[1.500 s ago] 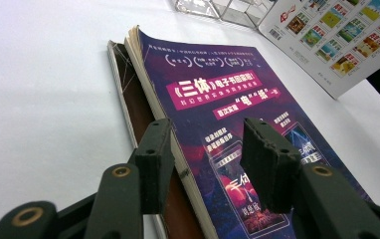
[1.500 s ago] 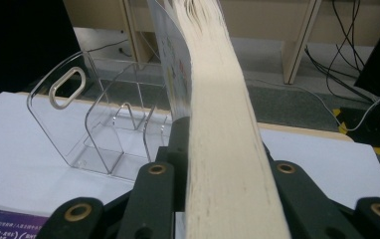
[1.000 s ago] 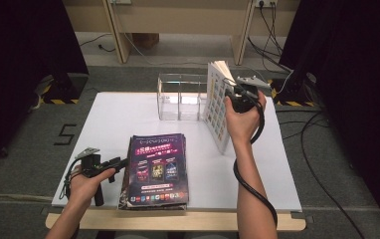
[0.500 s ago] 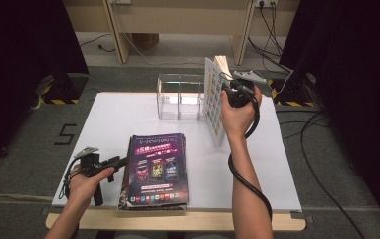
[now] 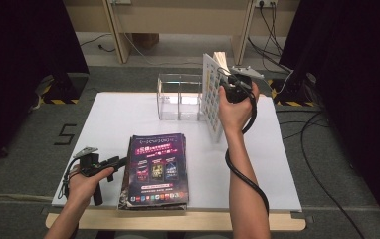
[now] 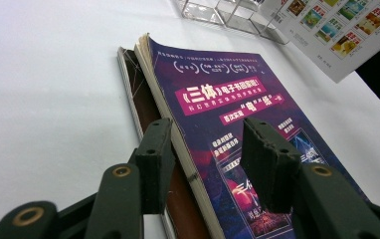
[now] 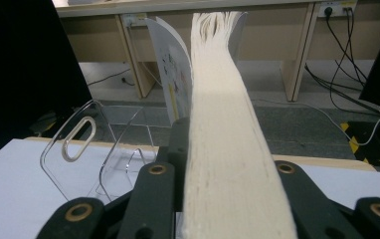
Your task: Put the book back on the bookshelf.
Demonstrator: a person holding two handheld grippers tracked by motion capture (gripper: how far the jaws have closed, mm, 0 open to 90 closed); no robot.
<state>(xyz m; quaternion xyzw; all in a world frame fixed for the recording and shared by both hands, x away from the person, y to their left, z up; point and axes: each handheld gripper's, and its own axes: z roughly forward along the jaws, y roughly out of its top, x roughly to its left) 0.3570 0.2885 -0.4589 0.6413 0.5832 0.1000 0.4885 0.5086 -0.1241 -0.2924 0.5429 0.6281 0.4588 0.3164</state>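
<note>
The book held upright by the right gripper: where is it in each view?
High view: the book stands upright, right of centre, on the table's far half.
Left gripper view: its picture-grid cover fills the top right corner.
Right gripper view: its page edges run up the middle.
Shared landmark: the clear rack beside it.

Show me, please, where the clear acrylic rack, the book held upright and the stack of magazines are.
clear acrylic rack point(image 5: 179, 97), high view, on its front wall.
book held upright point(image 5: 211, 99), high view, on its printed cover.
stack of magazines point(image 5: 155, 167), high view, on the top magazine's purple cover.
</note>
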